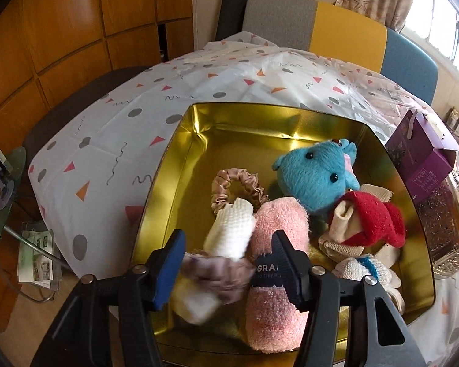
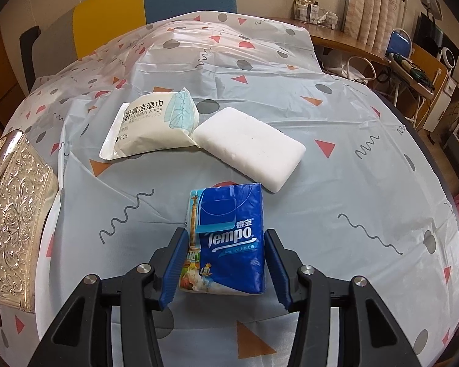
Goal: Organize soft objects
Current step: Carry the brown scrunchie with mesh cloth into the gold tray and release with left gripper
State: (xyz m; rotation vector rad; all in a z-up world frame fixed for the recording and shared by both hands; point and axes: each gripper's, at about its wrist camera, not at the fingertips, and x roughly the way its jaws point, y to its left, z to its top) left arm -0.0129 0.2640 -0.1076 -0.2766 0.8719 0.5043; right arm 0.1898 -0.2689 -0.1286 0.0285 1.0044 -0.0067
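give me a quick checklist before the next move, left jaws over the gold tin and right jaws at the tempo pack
1. Left gripper free of its load: cannot tell. The blurred white and mauve soft item sits between the jaws, with a gap at the left pad.
2. That item inside the gold tin: ok, it hangs over the tin's floor beside the pink towel roll.
3. Room left in the tin: ok, the far left part of the floor is bare.
4. Right gripper lined up on the Tempo tissue pack: ok, the pack lies between the jaws.
5. Right grip closed on the pack: not ok, a gap shows at the right pad.
6. Items still on the table: the wet wipes pack and the white sponge.
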